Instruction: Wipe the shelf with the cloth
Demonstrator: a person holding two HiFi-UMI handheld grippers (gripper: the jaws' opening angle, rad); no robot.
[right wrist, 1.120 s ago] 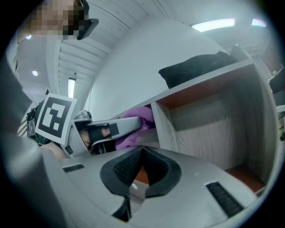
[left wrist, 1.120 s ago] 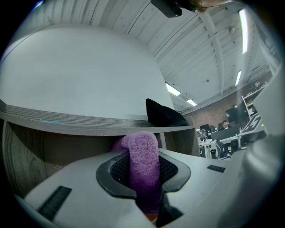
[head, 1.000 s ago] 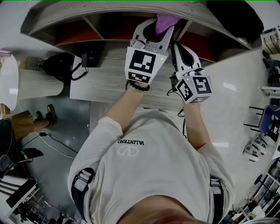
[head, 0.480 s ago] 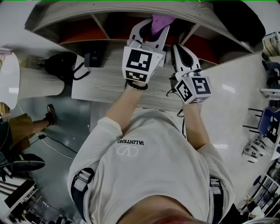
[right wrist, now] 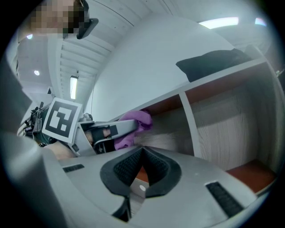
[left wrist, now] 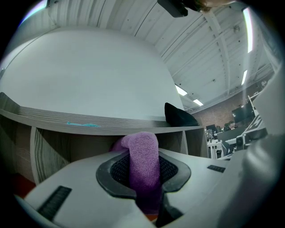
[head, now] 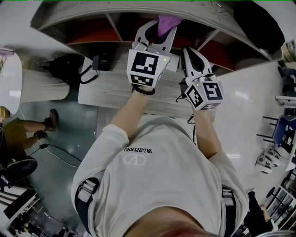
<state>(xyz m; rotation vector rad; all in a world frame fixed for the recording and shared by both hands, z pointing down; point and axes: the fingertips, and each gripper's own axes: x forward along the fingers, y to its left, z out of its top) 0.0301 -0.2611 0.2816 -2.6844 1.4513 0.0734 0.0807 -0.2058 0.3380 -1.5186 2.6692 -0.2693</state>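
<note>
A purple cloth (left wrist: 143,169) is clamped between the jaws of my left gripper (left wrist: 144,176), its bunched end sticking out toward the shelf. In the head view the left gripper (head: 159,28) reaches into the middle compartment of the grey wooden shelf (head: 115,10) with the cloth (head: 166,22) at the opening. From the right gripper view, the cloth (right wrist: 133,127) sits against the compartment's back, under the top board. My right gripper (right wrist: 141,165) hangs just right of it, jaws pressed together with nothing between them; the head view shows this right gripper (head: 189,52) over the shelf's lower board.
The shelf has red-floored compartments (head: 90,34) split by upright dividers (right wrist: 189,124). A black bag (head: 64,69) lies on the floor at left beside a white round table (head: 9,85). A dark bundle (right wrist: 209,60) rests on the shelf top. A person's legs (head: 32,127) are at far left.
The left gripper with the cloth has shifted slightly left and deeper into the compartment. The right gripper has stayed in place. The person at far left has moved.
</note>
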